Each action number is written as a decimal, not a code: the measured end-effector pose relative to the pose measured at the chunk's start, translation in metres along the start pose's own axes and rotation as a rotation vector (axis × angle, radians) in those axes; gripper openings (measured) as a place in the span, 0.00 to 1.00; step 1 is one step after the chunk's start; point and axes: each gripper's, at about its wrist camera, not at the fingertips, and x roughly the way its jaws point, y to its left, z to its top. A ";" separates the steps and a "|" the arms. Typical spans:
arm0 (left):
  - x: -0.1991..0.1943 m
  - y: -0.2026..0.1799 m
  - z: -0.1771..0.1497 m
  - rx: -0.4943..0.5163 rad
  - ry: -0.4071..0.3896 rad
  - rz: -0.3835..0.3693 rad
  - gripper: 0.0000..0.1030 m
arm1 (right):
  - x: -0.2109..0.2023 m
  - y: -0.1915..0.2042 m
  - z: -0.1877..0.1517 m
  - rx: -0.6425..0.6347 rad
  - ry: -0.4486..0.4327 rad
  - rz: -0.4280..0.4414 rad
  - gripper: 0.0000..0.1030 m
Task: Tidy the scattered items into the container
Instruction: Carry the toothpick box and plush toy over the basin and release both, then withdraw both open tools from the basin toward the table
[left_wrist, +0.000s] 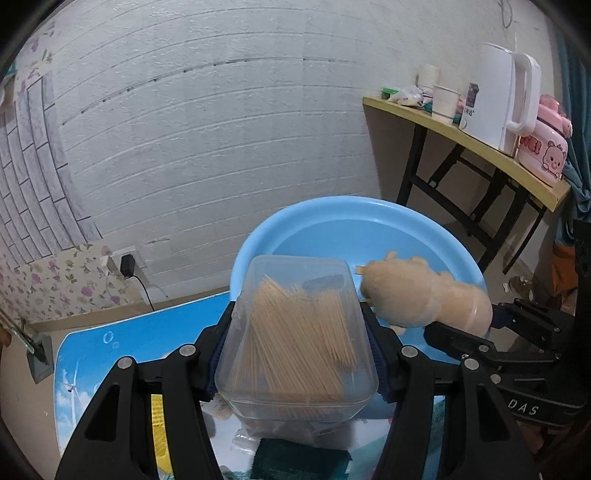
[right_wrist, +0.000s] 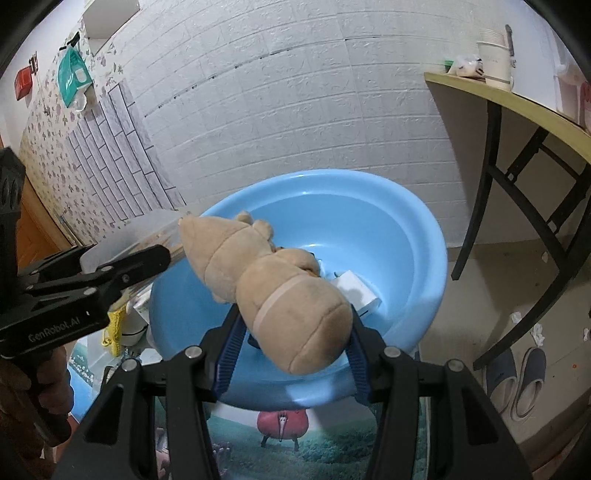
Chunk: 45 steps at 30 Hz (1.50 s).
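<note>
Sitting on the picture-printed worktop (right_wrist: 295, 443), the blue basin (right_wrist: 417, 236) is the landmark here, and it is already holding a small white box (right_wrist: 356, 291) down near its bottom. The left gripper (left_wrist: 297, 332) is clamping its fingers (left_wrist: 380, 354) on the two long sides of a clear plastic box of toothpicks (left_wrist: 299, 332), and that box is hanging at the basin's near-left rim, partly over the edge. The right gripper (right_wrist: 295, 328) is squeezing a tan plush toy (right_wrist: 273, 288) by its rounded end, fingers (right_wrist: 231, 343) pressing in on both sides; the toy is sticking out over the basin's near side, above the inside, not touching the bottom. From the left camera the plush is just right of the toothpick box, over the basin too.

Beside the basin's left rim, down on the worktop, some yellow knitted thing (right_wrist: 114, 325) and a white object are lying, but I can't tell what they are. Further out, behind and right of the basin, a yellow-topped folding table (left_wrist: 472, 144) is carrying a white kettle (left_wrist: 502, 96), paper cups (left_wrist: 445, 98) and a pink box (left_wrist: 543, 151). A pair of slippers (right_wrist: 517, 376) is lying on the floor to the basin's right.
</note>
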 end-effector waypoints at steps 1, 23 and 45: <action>0.001 -0.001 0.000 0.004 0.001 0.002 0.59 | 0.002 0.000 0.000 -0.004 0.003 -0.001 0.50; -0.009 0.000 -0.011 0.010 -0.034 -0.030 0.76 | -0.004 0.006 -0.001 -0.004 0.004 -0.047 0.62; -0.069 0.037 -0.052 -0.044 -0.076 0.032 1.00 | -0.038 0.052 -0.016 -0.028 -0.028 -0.068 0.62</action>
